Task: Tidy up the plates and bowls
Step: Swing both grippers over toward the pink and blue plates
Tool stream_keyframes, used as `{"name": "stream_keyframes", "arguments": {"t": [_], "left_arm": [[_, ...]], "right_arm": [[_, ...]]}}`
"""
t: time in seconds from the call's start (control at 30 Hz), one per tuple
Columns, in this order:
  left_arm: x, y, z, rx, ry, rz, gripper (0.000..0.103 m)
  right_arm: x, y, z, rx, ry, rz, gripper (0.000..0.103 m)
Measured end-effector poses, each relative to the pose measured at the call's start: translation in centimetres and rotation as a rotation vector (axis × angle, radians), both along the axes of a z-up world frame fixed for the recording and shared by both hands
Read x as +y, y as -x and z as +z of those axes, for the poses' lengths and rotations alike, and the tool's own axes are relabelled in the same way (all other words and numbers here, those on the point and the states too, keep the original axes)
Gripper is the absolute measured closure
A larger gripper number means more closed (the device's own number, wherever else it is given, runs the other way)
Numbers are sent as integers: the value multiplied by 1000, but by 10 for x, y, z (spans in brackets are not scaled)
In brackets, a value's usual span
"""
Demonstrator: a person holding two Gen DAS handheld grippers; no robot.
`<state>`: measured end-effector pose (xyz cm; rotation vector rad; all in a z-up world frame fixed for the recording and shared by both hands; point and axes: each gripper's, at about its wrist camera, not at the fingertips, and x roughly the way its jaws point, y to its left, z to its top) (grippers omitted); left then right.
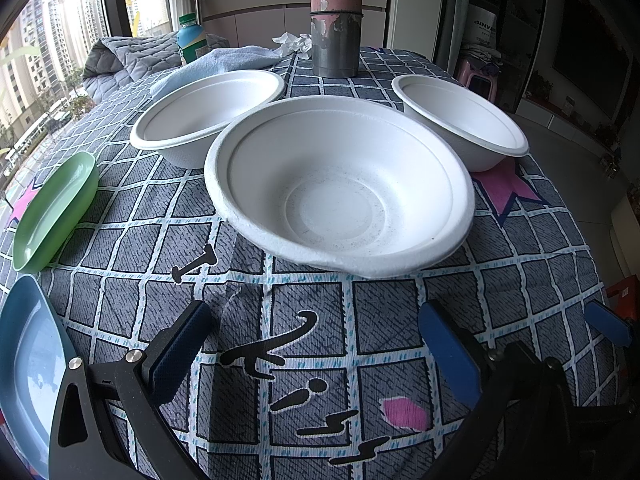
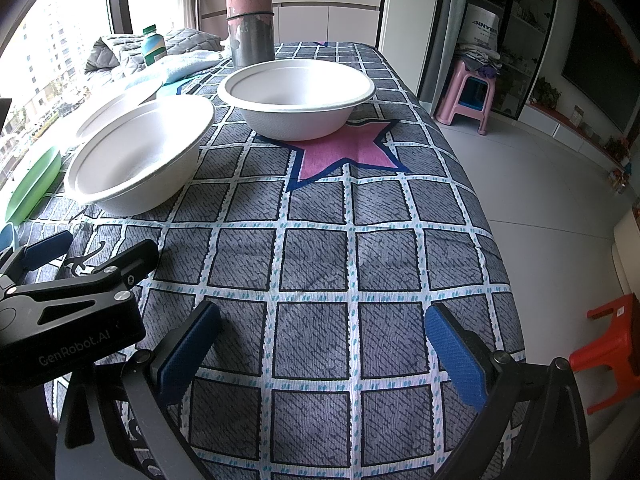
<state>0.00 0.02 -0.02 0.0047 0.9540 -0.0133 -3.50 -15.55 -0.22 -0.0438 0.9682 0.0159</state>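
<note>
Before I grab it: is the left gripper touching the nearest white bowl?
Apart. In the left wrist view, patterned tablecloth shows between the open left gripper and the nearest white bowl.

"GenRobot.AI" stands on the left gripper (image 2: 44, 264); the white bag's (image 2: 482, 34) print is unclear.

Both are just hovering low over the tabletop (image 2: 320, 240); the left black two-finger gripper with blue pads (image 1: 320, 344) has its jaws spread wide, nothing between them; same for the right black blue-padded gripper (image 2: 324, 344), sitting just beside the left one.
</note>
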Motion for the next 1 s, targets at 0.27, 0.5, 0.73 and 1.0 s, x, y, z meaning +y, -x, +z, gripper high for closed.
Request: {"name": "stream_keyframes", "arguments": {"t": [0.27, 0.5, 0.73, 1.0], "left_arm": [[-2, -8, 2, 152, -6, -8, 0], [4, -5, 44, 247, -51, 27, 0], [55, -13, 107, 297, -38, 61, 0], [133, 8, 156, 264, -113, 156, 0]], "right_arm": [[-2, -10, 2, 95, 1, -4, 1], [-8, -33, 21, 372, 19, -2, 1], [-6, -60, 122, 248, -71, -75, 1], [33, -70, 171, 194, -305, 50, 1]]}}
